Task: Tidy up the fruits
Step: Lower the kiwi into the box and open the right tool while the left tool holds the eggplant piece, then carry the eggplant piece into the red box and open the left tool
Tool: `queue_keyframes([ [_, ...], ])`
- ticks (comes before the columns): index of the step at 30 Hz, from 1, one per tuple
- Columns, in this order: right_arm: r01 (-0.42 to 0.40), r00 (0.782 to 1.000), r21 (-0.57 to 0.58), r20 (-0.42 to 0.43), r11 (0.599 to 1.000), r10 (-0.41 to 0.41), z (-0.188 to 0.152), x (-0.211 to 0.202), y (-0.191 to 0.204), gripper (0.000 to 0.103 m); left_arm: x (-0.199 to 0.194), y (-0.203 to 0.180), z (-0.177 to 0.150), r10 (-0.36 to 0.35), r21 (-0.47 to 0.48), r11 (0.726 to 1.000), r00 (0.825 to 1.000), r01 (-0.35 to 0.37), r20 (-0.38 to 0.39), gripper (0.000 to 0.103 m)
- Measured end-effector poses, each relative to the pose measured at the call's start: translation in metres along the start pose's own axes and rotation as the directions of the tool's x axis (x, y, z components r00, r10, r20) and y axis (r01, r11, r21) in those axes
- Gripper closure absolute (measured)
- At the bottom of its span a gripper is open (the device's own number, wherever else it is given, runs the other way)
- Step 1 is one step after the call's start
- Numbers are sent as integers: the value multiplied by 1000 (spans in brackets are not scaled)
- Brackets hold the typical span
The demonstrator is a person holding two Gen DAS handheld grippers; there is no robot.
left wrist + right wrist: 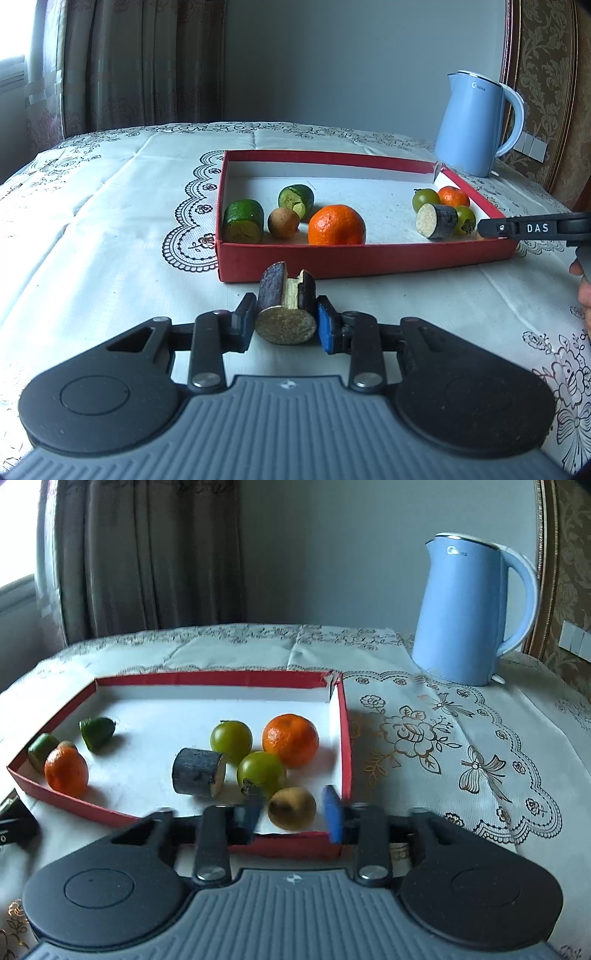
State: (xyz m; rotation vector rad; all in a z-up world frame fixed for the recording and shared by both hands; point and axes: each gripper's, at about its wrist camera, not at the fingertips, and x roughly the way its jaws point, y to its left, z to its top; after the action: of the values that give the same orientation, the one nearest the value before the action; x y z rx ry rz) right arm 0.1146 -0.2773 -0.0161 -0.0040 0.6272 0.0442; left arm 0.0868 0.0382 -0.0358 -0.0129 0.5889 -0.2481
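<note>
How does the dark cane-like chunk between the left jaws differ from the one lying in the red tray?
The dark-skinned chunk with a split side is outside the red cardboard tray, on the tablecloth between the left gripper jaws; the dark-skinned intact chunk lies inside the tray, beside green round fruits. The first has a strip of skin missing; the second looks whole. Both are short cylinders with pale cut ends.

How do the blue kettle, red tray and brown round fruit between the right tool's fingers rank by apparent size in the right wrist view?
1. Red cardboard tray
2. Blue plastic kettle
3. Brown round fruit, though nearest the camera
</note>
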Motion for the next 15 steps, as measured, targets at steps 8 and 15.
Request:
queue_keyframes([
  [8,-46,996,-14,75,999,47,-6,-12,5,37,0,1,0,4,4,1000,1000,-4,-1,72],
  [15,-66,993,9,96,998,65,-9,-14,2,34,1,-3,1,17,20,1000,1000,-17,-3,72],
])
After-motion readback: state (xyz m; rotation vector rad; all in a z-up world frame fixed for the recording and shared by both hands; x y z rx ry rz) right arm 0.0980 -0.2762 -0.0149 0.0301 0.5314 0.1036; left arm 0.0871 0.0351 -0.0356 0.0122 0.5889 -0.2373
